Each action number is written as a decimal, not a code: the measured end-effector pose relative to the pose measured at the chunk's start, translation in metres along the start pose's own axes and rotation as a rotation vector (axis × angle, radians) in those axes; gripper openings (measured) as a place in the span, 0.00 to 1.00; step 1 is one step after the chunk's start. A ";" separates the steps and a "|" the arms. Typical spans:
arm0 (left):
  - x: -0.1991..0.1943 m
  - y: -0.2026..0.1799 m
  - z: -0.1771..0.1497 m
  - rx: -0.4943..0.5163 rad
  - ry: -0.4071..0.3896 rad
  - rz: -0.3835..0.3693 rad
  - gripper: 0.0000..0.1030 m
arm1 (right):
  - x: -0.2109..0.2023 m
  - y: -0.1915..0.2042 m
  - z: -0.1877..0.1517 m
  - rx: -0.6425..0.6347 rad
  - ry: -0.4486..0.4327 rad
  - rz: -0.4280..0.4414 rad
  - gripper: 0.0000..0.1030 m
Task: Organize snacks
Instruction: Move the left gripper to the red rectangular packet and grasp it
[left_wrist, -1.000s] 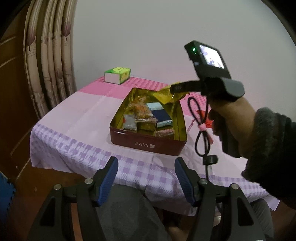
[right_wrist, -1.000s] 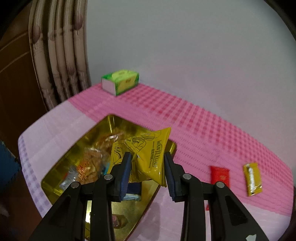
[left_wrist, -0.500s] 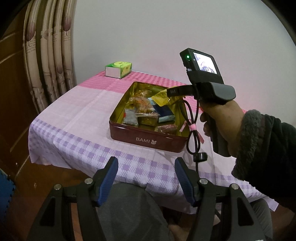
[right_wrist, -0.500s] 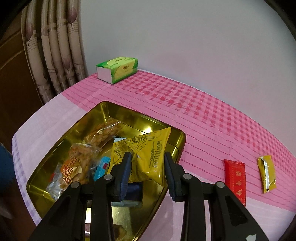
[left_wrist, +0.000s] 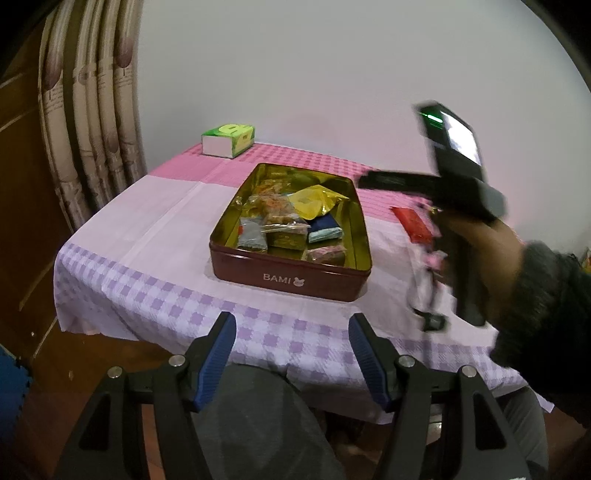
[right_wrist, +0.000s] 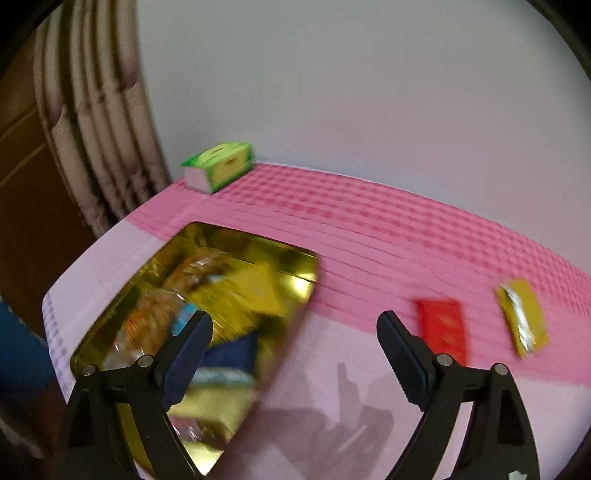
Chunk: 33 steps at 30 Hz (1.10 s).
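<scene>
Two snacks are not yet in my dark red metal tin with the shiny gold inside (left_wrist: 291, 277). They are a flat red packet (right_wrist: 443, 326) and a thin yellow packet (right_wrist: 522, 317). Both lie on the pink checked part of the table cloth (right_wrist: 369, 236), toward the right edge of the table, just beside each other.

My right claw (right_wrist: 295, 354) is wide and holds nothing. It hangs over the cloth between the tin's right side and the red packet. I think it is aimed that way so I can grab the red one next.

A big crinkly yellow bag (left_wrist: 314, 201) sits in the tin on top of the other snacks.

My left claw (left_wrist: 291, 360) is wide too and holds nothing. It waits by the near edge of the table, out of the way.

A green tissue box (left_wrist: 229, 139) stands at the far left corner.
</scene>
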<state>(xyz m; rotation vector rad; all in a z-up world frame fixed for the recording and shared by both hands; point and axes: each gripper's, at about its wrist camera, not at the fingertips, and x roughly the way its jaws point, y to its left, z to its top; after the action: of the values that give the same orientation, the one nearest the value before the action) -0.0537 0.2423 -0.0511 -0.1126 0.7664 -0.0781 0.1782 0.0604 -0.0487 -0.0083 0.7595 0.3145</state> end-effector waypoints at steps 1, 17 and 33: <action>0.001 -0.002 0.000 0.007 0.003 -0.007 0.63 | -0.010 -0.017 -0.010 0.034 0.001 -0.010 0.86; 0.084 -0.130 0.025 0.211 0.118 -0.139 0.63 | -0.173 -0.237 -0.186 0.476 -0.027 -0.331 0.91; 0.265 -0.244 0.115 0.137 0.241 -0.013 0.63 | -0.200 -0.238 -0.151 0.440 -0.122 -0.216 0.94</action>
<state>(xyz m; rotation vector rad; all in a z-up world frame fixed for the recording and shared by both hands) 0.2095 -0.0205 -0.1195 0.0227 0.9984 -0.1584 0.0076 -0.2399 -0.0480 0.3392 0.6871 -0.0616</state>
